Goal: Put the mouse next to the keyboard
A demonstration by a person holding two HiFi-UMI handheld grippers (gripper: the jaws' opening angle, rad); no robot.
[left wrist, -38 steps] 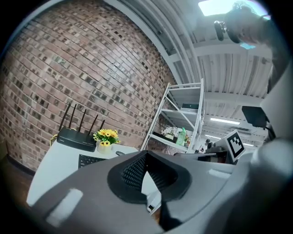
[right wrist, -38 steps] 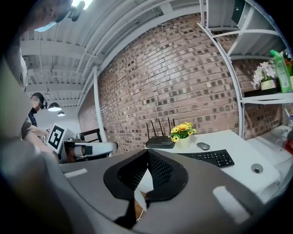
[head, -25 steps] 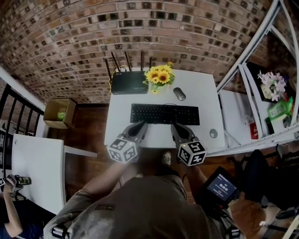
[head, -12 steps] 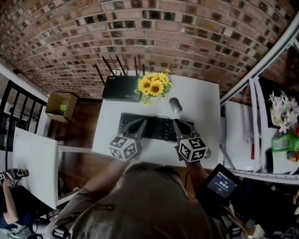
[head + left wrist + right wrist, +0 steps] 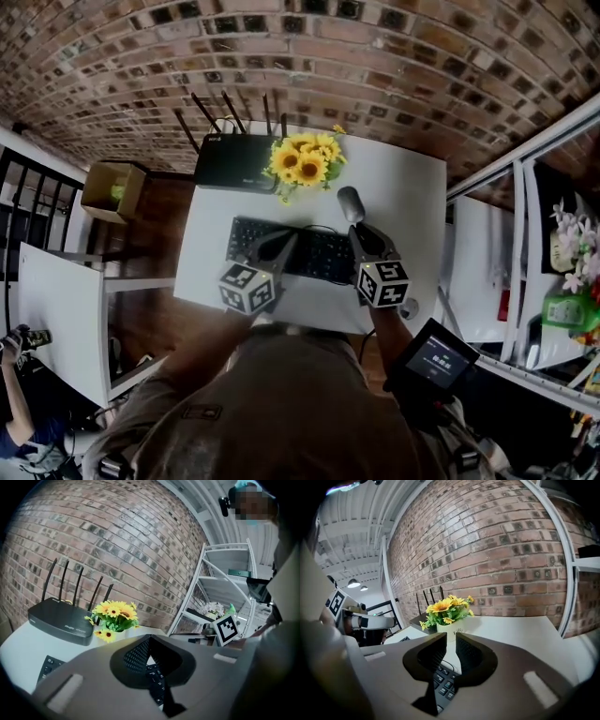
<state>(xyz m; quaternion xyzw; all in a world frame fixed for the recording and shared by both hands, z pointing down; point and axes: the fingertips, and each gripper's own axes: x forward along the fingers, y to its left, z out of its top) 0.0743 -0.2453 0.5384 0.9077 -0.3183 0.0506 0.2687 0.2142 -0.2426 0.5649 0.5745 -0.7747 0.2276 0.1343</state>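
A grey mouse lies on the white table, behind the right end of the black keyboard and beside the sunflowers. My right gripper hovers over the keyboard's right end, its tips just short of the mouse. Its jaws have just been opening and stand a narrow slit apart with nothing between them. The mouse does not show in the right gripper view. My left gripper hangs over the keyboard's middle, tips together and empty.
A black router with antennas stands at the table's back left. A small round object sits near the front right corner. White shelving rises at the right, a brick wall behind, and a cardboard box on the floor at the left.
Both grippers have moved forward from the table's front edge to over the keyboard. The right one has closed in on the mouse.
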